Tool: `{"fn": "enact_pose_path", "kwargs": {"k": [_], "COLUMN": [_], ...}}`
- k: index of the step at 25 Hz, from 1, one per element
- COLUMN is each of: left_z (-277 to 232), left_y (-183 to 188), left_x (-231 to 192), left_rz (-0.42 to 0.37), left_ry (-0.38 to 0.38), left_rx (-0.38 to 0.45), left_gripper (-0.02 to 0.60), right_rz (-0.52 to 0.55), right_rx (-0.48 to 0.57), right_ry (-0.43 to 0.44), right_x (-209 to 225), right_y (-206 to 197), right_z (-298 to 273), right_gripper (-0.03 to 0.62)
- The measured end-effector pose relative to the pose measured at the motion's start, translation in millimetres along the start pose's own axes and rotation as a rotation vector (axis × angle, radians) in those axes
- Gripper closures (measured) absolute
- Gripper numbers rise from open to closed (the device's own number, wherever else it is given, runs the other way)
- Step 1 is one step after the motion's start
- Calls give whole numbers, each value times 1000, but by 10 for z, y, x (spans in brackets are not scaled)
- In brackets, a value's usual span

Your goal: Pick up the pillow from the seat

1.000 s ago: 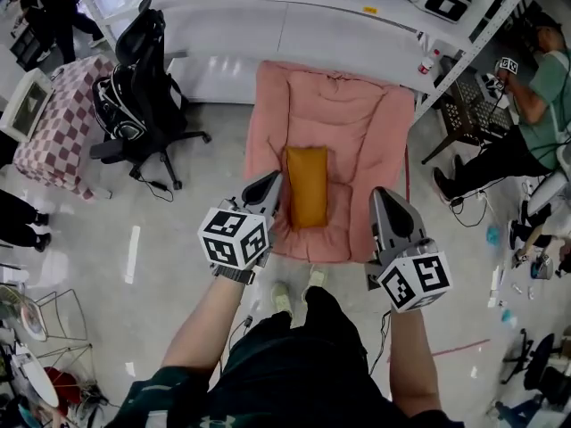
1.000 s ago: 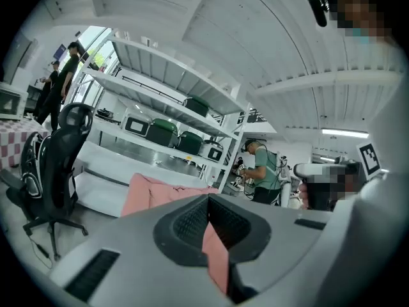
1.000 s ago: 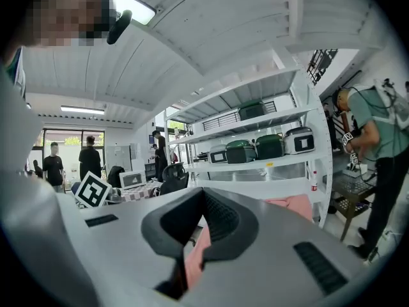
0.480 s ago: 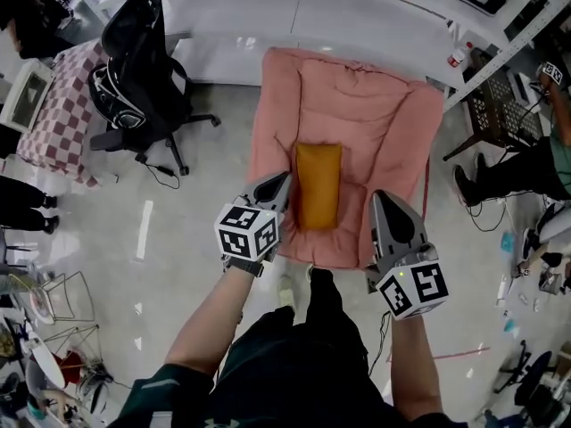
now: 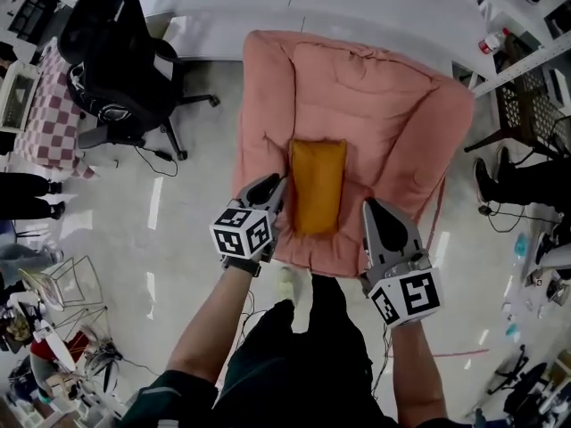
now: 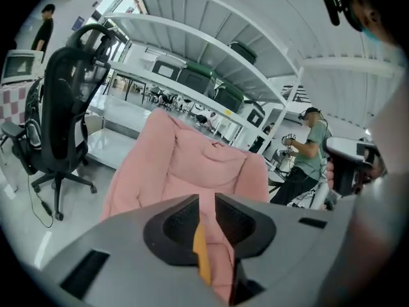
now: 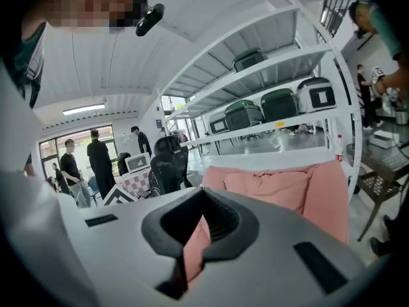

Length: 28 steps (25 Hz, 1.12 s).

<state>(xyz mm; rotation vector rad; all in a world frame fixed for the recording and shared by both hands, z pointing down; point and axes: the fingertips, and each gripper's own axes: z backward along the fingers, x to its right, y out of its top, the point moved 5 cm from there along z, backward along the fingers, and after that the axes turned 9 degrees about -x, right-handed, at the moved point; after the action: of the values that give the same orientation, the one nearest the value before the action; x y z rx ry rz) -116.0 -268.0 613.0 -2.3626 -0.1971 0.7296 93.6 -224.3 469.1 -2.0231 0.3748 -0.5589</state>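
Pink padded seat (image 5: 393, 105) carries an orange pillow (image 5: 317, 185). Beside it, the left gripper (image 5: 271, 185) has jaws just opening, empty; the right gripper (image 5: 373, 207) is closed, empty.

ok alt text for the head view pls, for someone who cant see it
Seen from above, an orange pillow lies on a pink cushioned seat, with the left gripper and right gripper poised at its front edge. The left jaws have just been opening, nothing between them; a black office chair stands left.

The left gripper (image 5: 278, 182) and right gripper (image 5: 370, 205) sank toward the seat (image 5: 375, 105); left fingers (image 6: 176, 222) just opened, nothing between.
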Motion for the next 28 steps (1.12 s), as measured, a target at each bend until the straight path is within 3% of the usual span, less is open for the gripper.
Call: {"fn": "enact_pose_path", "kwargs": {"k": [13, 28], "left_z": [-1168, -1991], "left_y": [-182, -583], "left_x": [-650, -1228], "left_rz": [73, 226], "left_ry": [88, 127], "left_rx": [-76, -188], "left_gripper": [492, 353], "right_rz": [5, -96], "right_rx": [-96, -135], "right_ry": [104, 115], "right_x": [580, 727], "right_y": [-634, -903], "right_z": [-1296, -1466], "right_gripper": [592, 592]}}
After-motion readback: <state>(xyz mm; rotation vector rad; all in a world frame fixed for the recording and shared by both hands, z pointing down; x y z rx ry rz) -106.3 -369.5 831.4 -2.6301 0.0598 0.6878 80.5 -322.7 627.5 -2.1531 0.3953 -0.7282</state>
